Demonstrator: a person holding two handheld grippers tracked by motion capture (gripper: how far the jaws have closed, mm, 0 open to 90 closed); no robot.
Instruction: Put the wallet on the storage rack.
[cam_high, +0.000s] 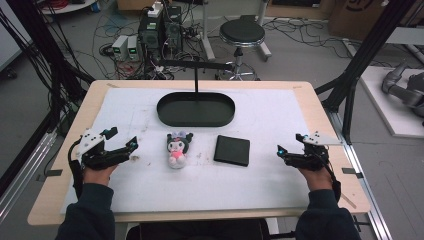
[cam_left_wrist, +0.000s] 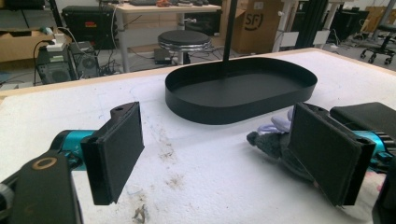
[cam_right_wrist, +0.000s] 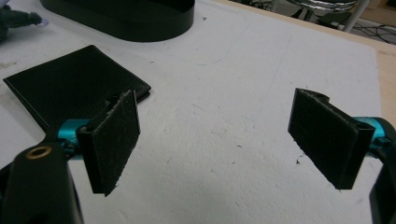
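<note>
My left gripper (cam_high: 131, 148) hovers low over the bench (cam_high: 60, 200) with its jaws spread wide and nothing between them; in the left gripper view the pads (cam_left_wrist: 119, 149) frame bare white mat. My right gripper (cam_high: 283, 150) hangs the same way at the other side, jaws as wide as they go, empty, its pads (cam_right_wrist: 116, 140) over bare mat too.

I take the black oval tray (cam_high: 165, 117) at the far middle of the bench as my landmark. On my side of the tray, a little left of its centre, lies the small plush toy (cam_high: 178, 148), dark-eared with a pink body, flat on the mat. Right of the toy, also on my side of the tray, lies the black wallet (cam_high: 232, 150), closed and flat. Neither thing touches the tray, and the two lie apart from each other. The toy is nearer my left gripper, the wallet nearer my right.

The tray holds nothing but the foot of its upright black post (cam_high: 196, 80). So I judge the work barely begun: nothing is grasped, nothing is in the tray. Both picks, and whatever placing follows, are probably ahead of me.
</note>
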